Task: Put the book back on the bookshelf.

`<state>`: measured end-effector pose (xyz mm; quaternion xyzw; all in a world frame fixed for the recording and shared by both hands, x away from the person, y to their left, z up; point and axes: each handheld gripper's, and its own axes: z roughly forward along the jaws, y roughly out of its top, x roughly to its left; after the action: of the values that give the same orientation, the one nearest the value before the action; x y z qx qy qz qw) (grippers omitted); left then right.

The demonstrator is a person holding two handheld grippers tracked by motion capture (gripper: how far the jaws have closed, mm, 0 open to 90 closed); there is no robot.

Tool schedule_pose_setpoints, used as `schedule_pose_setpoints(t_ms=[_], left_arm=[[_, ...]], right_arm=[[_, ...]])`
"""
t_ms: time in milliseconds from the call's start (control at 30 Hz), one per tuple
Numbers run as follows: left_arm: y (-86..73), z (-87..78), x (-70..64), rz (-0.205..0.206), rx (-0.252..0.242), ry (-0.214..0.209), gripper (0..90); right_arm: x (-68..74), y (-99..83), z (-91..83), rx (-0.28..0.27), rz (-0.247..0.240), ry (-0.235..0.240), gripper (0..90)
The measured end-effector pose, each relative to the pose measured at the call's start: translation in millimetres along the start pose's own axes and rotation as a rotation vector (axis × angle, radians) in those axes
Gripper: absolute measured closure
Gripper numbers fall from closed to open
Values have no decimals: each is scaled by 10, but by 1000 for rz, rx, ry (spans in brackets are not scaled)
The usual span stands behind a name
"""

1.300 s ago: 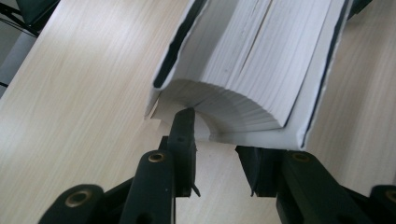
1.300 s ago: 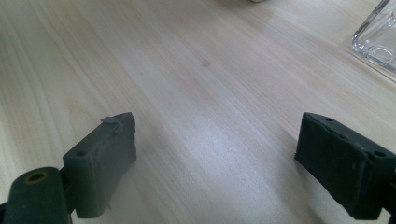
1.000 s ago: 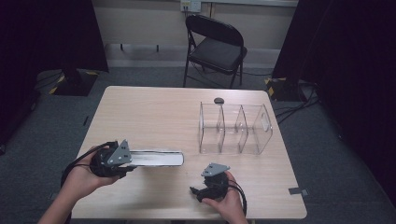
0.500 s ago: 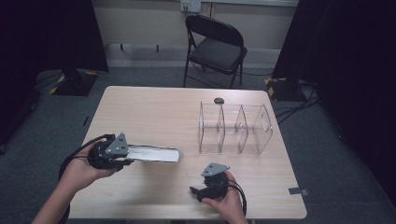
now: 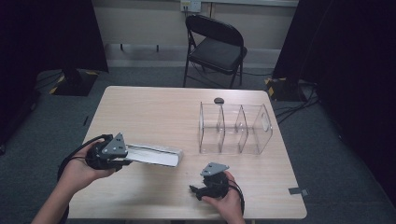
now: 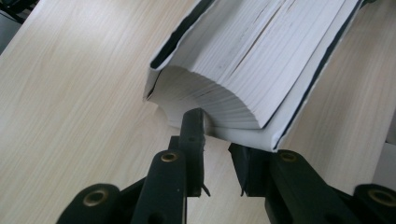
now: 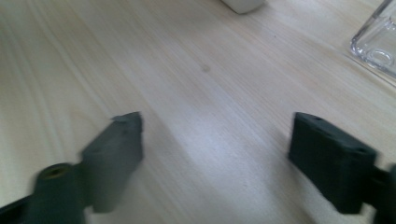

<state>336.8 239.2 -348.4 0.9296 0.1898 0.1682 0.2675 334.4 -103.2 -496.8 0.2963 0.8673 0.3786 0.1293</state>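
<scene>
My left gripper (image 6: 217,154) has its jaws drawn in narrow on the near end of a thick book (image 6: 261,60) — one jaw pushed in among the pages, the other under the lower cover, so I hold only part of the block and the top cover with its upper pages flares free above. Out ahead of those jaws the book runs away from me, its far end toward the middle of the wooden table (image 5: 154,107); from the high view I can't tell whether it rests on the wood or hangs just over it. Well beyond it and off to my right stands a clear divided organizer (image 5: 236,128), with a small dark object (image 5: 218,100) just behind that. My right gripper (image 7: 215,154) sits low over bare table with its jaws spread wide and nothing between them; a corner of the book is just ahead of it and the organizer's clear base is ahead to its right. My worry is the grip: pinching a wedge of pages at one end, the weight could make the sheets slide or tear, or the book could sag open and drop — a quick swing would likely do it.
</scene>
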Motion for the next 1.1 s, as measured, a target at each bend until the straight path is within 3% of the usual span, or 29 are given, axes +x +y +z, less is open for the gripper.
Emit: schedule_pose_setpoints(t_ms=[133, 200, 267, 367, 467, 733, 1000, 1100], left_arm=[[10, -4, -5, 3, -2, -8, 744], [11, -8, -5, 2, -3, -5, 744], [11, -11, -7, 1, -4, -5, 743], [2, -13, -12, -3, -11, -5, 743], [-16, -6, -8, 2, -9, -11, 741], [-4, 7, -36, 8, -7, -7, 731], [-15, 54, -40, 9, -4, -12, 712], [-21, 41, -25, 6, -20, -1, 712]], right_arm=[[151, 299, -184, -158, -92, -4, 215], [181, 480, -252, -181, -104, 18, 215], [186, 631, -264, -129, -128, 35, 215], [192, 762, -248, -50, -179, 21, 215], [196, 855, -250, -8, -212, 27, 215], [277, 1144, -324, -25, -278, 33, 248], [392, 1381, -354, -46, -351, 47, 340], [466, 1453, -379, -22, -445, 3, 421]])
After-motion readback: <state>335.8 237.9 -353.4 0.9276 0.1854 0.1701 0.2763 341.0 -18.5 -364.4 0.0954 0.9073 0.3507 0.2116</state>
